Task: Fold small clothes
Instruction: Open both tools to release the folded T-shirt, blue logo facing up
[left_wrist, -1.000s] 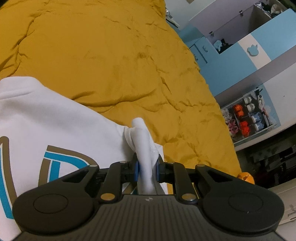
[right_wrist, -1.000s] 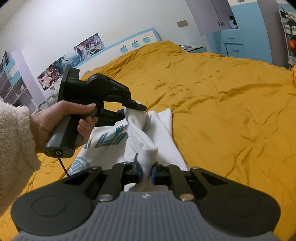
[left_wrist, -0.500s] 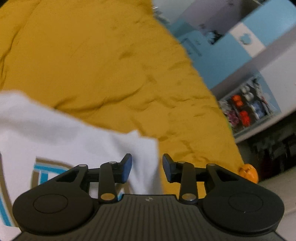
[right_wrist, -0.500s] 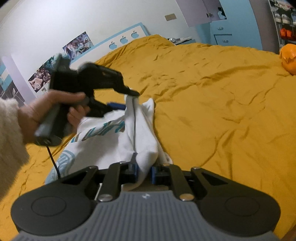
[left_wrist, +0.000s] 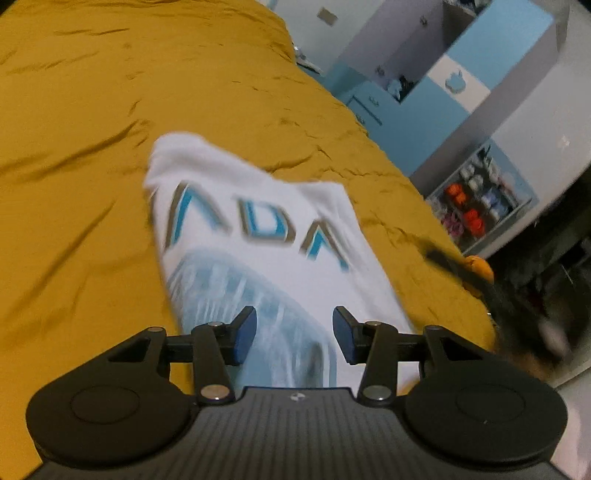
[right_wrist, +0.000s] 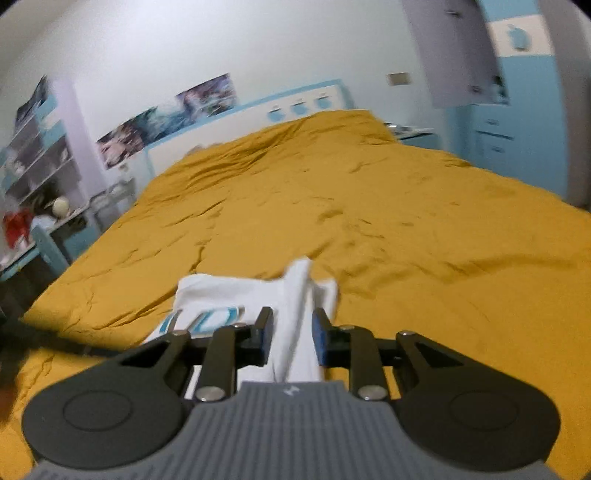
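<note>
The white printed T-shirt (left_wrist: 266, 236) lies folded over on the mustard-yellow duvet (left_wrist: 92, 129), running from the left gripper (left_wrist: 293, 336) toward 12 o'clock in the left wrist view, its blue-and-tan lettering facing up. The left gripper hangs released above the lower print, pads (left_wrist: 243, 334) spread wide with nothing between them. In the right wrist view the right gripper (right_wrist: 290, 338) is parted too, yet a raised ridge of the shirt's white cloth (right_wrist: 299, 295) stands up in the gap between its pads; both views are blurred, so whether the cloth touches either pad cannot be told. The main risk, as I judge it, is that this ridge snags on a pad as the right gripper pulls away, dragging the fresh fold open or skewing the edge toward 1 o'clock. The soft, wrinkled duvet gives little resistance, so any tug could slide the whole shirt. The bunched ridge may also slump unevenly and leave a lumpy crease.
</note>
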